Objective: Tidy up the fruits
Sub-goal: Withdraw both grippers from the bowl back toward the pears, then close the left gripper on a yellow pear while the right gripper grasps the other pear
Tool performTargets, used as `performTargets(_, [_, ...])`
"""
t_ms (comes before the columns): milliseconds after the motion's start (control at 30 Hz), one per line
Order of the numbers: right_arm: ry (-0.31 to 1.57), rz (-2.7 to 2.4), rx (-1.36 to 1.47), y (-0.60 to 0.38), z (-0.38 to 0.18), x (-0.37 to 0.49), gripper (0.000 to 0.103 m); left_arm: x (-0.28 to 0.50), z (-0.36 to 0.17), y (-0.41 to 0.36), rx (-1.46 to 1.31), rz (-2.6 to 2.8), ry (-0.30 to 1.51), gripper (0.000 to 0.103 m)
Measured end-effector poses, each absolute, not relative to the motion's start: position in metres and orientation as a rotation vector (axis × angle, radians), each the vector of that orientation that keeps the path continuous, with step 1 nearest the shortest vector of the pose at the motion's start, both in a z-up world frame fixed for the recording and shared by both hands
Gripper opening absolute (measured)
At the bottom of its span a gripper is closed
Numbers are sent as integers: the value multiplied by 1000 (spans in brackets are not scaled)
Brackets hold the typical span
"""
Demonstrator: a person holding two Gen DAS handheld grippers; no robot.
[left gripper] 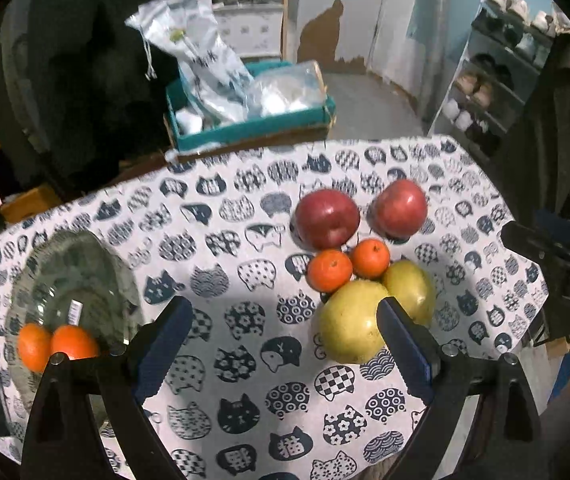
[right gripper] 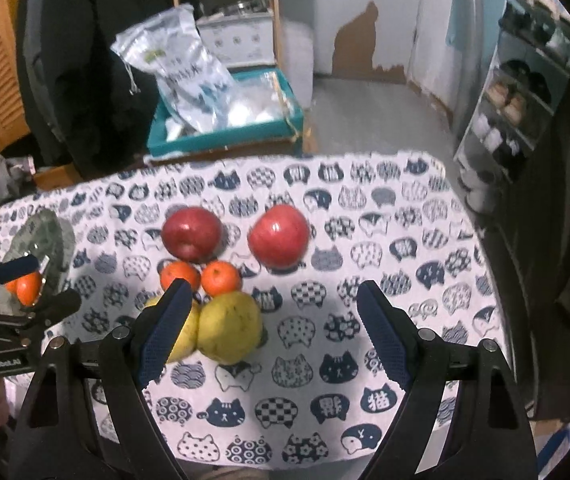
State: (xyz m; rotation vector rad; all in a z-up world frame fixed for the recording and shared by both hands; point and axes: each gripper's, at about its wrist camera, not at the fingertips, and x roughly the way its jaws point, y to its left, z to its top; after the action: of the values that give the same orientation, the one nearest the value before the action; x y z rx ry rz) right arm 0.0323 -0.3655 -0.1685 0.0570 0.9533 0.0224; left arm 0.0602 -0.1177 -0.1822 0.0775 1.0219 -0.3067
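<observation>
On the cat-print cloth (left gripper: pixel 245 240) lie two red apples (left gripper: pixel 327 218) (left gripper: pixel 401 208), two tangerines (left gripper: pixel 329 270) (left gripper: pixel 369 258) and two yellow pears (left gripper: pixel 351 320) (left gripper: pixel 413 288), bunched together. A glass plate (left gripper: pixel 73 280) at the left holds two tangerines (left gripper: pixel 73 342) (left gripper: pixel 33 346). My left gripper (left gripper: pixel 285 340) is open and empty above the cloth, between plate and fruit. My right gripper (right gripper: pixel 273 328) is open and empty just right of the pears (right gripper: pixel 231 326). The apples (right gripper: pixel 191 232) (right gripper: pixel 279 234) and tangerines (right gripper: pixel 221 278) lie beyond it.
A teal box (left gripper: pixel 245 128) with plastic bags stands behind the table. A shoe rack (left gripper: pixel 497 80) is at the right, a dark coat (left gripper: pixel 85 60) at the back left. The left gripper also shows in the right wrist view (right gripper: pixel 25 280) over the plate (right gripper: pixel 51 232).
</observation>
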Motion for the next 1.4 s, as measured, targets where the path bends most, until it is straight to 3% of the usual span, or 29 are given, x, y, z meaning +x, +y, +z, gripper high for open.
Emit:
performTargets(267, [1048,0,76,-374,-204,41,84,70,-221,-137,70,-342,1113,94])
performTargets(900, [1088,-28,137,-392,-225,47,84,79,-268,-174,65,-451,1219,94])
performTargets(1067, [1096,-25,139,-392,-229,49,84,79,-277,-178,24,-522,1246,76])
performTargets(1400, [1117,11,148,-380,-237,56,84,76,-272,-159,33,-456,1240,75])
